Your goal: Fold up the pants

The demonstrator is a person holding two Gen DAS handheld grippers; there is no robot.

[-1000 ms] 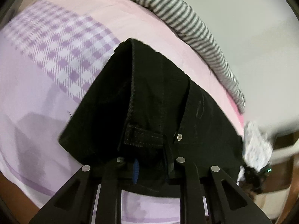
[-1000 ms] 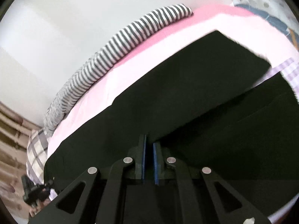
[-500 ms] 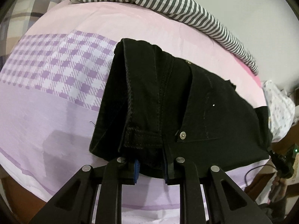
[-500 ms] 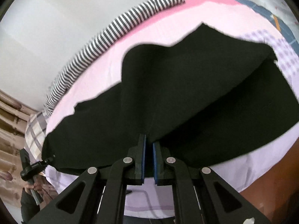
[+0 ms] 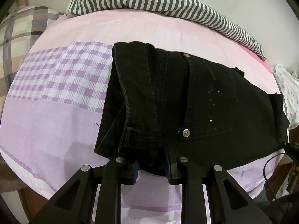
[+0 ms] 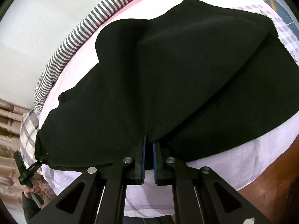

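Left wrist view: the black pants (image 5: 186,100) lie on the pink-and-purple checked bedsheet (image 5: 56,93), waistband end nearest the camera, a metal rivet (image 5: 186,132) showing at the pocket corner. The left gripper (image 5: 152,168) is clamped on the bunched waistband, thick fabric filling the gap between its blue-padded jaws. A striped blanket (image 5: 149,1) lies along the far edge of the bed; a plaid pillow (image 5: 22,29) sits at left.

Right wrist view: the right gripper (image 6: 148,158) pinches a fold of the pants (image 6: 168,74), jaws nearly together on thin cloth. The fabric spreads over the bedsheet (image 6: 233,158), with the striped blanket (image 6: 84,29) beyond.
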